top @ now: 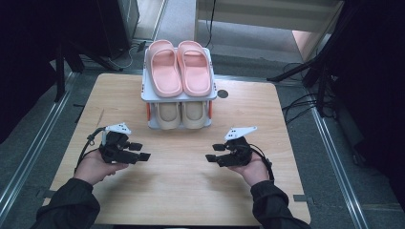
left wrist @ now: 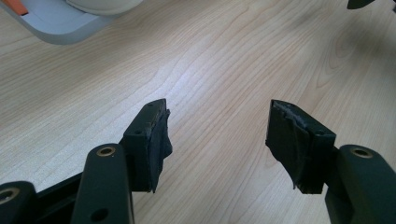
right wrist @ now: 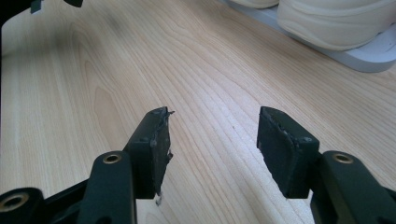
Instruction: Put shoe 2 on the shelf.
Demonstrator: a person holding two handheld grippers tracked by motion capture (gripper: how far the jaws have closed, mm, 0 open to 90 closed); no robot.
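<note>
Wooden table under both empty claws, left and right, spread wide.

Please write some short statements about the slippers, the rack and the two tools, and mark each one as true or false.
1. The pink slippers lie on the top shelf of the rack. True.
2. The beige slippers lie on the table in front of the rack. False: they sit on the lower shelf.
3. The left tool holds a slipper. False: its jaws are open with nothing between them.
4. The right tool is open and empty. True.
5. Both tools are close above the table, in front of the rack. True.
6. The rack stands at the near edge of the table. False: it stands at the far edge.
</note>
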